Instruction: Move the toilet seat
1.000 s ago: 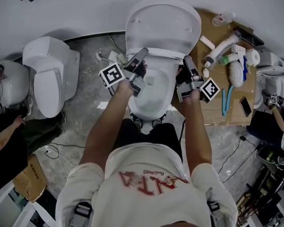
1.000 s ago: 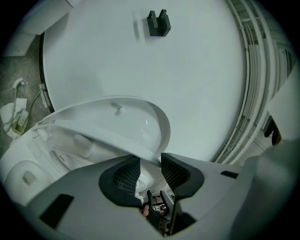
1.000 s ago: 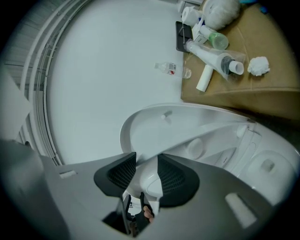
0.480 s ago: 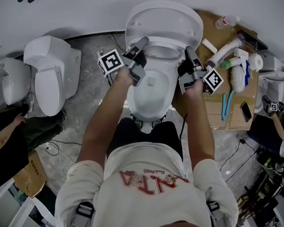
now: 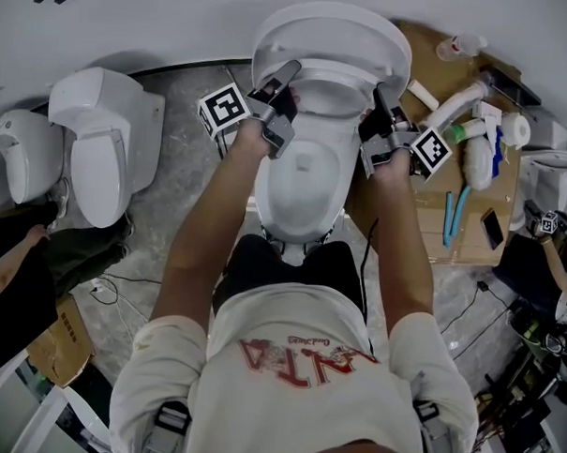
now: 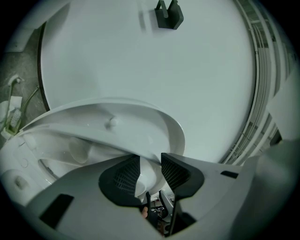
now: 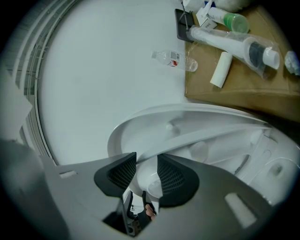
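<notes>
A white toilet (image 5: 304,189) stands in front of me, its lid (image 5: 331,33) leaning back on the wall. The toilet seat (image 5: 331,99) is lifted off the bowl and tilted up towards the lid. My left gripper (image 5: 278,87) is shut on the seat's left rim and my right gripper (image 5: 381,98) on its right rim. In the left gripper view the seat (image 6: 117,124) curves in and runs between the dark pads of that gripper (image 6: 150,171). The right gripper view shows the same: the seat (image 7: 197,124) is pinched between the pads of that gripper (image 7: 146,174).
A second toilet (image 5: 104,147) stands to the left. To the right a cardboard sheet (image 5: 434,227) holds bottles, tubes (image 5: 458,92) and a phone (image 5: 490,225). A clear bottle (image 7: 173,58) lies by the wall. Cables cross the floor, and another person sits at the far left.
Both grippers have moved away from me, towards the wall, carrying the seat. The seat has swung up from near the bowl to close under the lid.
</notes>
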Tool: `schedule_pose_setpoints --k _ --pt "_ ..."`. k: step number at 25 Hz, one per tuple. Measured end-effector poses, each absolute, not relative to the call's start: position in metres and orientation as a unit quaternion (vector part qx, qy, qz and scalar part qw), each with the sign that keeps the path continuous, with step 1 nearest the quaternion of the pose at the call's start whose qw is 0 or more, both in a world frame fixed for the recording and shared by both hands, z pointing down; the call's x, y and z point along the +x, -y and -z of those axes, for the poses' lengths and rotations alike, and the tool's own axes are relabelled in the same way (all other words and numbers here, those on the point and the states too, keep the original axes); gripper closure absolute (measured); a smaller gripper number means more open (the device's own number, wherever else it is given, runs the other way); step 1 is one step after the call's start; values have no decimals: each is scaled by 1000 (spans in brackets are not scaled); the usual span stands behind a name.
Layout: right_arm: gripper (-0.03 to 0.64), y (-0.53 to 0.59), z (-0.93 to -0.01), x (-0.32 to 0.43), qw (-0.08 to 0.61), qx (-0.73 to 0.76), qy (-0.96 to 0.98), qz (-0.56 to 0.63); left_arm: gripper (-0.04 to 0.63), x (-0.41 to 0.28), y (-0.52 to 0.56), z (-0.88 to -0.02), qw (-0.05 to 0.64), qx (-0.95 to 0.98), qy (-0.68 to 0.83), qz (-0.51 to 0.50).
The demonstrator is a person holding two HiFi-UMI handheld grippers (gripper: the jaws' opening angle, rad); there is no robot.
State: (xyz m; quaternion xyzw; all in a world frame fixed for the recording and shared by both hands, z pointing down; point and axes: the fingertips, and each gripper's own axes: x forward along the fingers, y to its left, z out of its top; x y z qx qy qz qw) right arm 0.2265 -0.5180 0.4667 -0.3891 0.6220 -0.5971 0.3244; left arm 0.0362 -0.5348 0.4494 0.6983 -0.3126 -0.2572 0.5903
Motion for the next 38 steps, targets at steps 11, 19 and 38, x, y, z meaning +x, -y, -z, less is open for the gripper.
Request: schedule_pose_setpoints --k 11,19,38 --pt "477 523 -468 227 331 -390 -619 597 453 39 539 -447 587 704 300 264" --pt "507 492 -459 230 285 -410 -660 561 453 18 495 -430 563 719 302 273" --pt "614 368 -322 228 140 -516 -788 305 568 -42 368 -329 379 804 425 172"
